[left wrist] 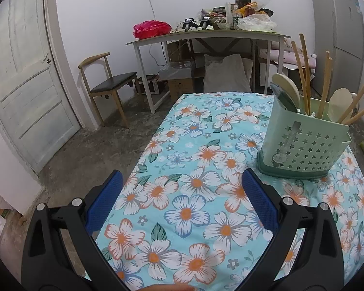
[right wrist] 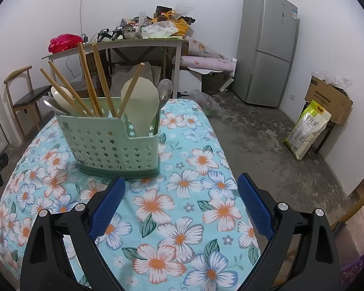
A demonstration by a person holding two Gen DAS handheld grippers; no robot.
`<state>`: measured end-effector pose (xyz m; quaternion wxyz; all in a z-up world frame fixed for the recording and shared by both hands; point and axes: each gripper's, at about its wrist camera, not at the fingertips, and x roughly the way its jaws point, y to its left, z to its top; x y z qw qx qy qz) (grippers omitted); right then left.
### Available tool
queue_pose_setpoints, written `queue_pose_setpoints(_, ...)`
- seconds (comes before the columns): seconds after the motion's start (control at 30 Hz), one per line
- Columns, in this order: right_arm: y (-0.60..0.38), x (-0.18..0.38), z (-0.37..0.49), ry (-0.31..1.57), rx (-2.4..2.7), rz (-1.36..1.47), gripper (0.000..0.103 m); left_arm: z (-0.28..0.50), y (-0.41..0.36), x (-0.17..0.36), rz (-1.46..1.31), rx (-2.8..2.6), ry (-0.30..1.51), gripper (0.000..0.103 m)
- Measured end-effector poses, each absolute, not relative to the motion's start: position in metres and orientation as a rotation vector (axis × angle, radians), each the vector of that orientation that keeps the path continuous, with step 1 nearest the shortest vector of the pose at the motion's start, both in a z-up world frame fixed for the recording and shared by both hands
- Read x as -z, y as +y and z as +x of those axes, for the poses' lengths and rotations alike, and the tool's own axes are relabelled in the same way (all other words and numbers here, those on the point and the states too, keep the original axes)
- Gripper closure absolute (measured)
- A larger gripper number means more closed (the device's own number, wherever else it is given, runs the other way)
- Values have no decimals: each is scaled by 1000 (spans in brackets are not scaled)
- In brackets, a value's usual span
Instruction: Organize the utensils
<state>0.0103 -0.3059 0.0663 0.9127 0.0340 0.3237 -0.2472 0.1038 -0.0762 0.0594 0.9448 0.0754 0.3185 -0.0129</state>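
A pale green plastic utensil caddy (right wrist: pixel 114 143) stands upright on the flowered tabletop (right wrist: pixel 182 218), left of centre in the right wrist view and at the right edge of the left wrist view (left wrist: pixel 303 145). Its walls are pierced with star-shaped holes, and it sits on a darker green base. Wooden chopsticks (right wrist: pixel 94 80) stand in the rear part, fanning out at a slant. A cream flat rice paddle (right wrist: pixel 140 106) stands in the right compartment with a metal spoon (right wrist: pixel 163 89) behind it. A cream spoon (right wrist: pixel 60 95) and another metal spoon (right wrist: pixel 48 103) lean out to the left.
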Motion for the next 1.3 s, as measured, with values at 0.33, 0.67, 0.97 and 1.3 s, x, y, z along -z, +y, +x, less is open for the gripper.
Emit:
queue_pose_setpoints(0.33,-305,-66,11,670,508,71,12,105,-77,-57,154,23,667,8)
queue_pose_setpoints(0.67,-305,-67,11,670,508,73,12,107,-77,-53,154,25,677,8)
queue_pose_setpoints(0.97,-306,-67,12,671,511,74,12,108,-77,-52,156,26,680,8)
queue_pose_setpoints(1.3,-306,-67,11,672,510,75,12,110,-78,-50,152,22,683,8)
